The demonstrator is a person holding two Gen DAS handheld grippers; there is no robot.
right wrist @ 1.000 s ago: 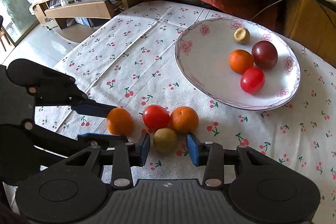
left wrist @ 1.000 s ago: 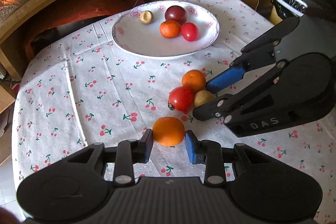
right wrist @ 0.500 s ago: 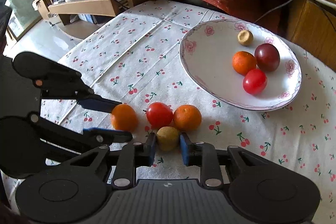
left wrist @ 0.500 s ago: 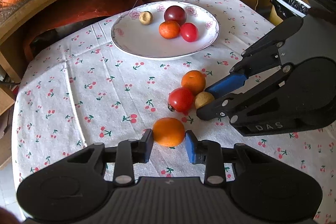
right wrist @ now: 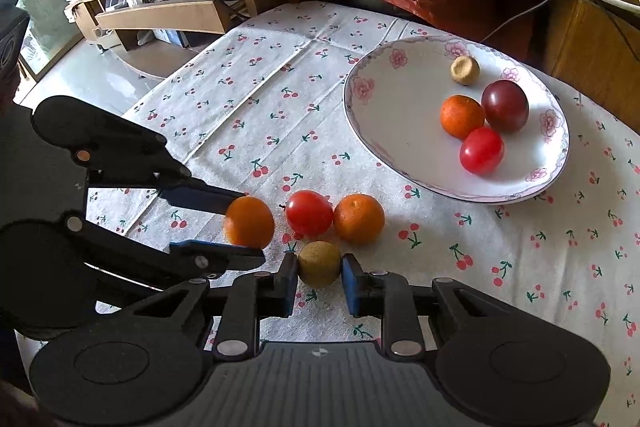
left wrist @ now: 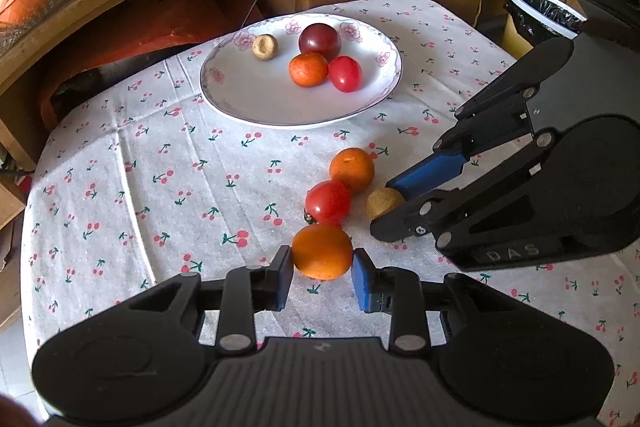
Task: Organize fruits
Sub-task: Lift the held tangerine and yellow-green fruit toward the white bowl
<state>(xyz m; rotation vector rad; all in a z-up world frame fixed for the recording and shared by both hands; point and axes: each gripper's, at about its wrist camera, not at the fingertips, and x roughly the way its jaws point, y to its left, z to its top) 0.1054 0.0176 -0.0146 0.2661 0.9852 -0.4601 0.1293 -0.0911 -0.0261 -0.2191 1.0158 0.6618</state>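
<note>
Four fruits sit on the plate [left wrist: 248, 99] at twelve o'clock; four remain on the counter [left wrist: 120, 187]. Left tongs [left wrist: 322, 273] pinch an orange [left wrist: 322, 257], right tongs [right wrist: 319, 279] a tan fruit [right wrist: 319, 264].

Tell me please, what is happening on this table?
A person is sorting fruit with two handheld grippers. The left gripper has its jaws around an orange; the right gripper has closed on a small tan fruit. A tomato and another orange wait on the cloth. The plate holds four fruits.
</note>
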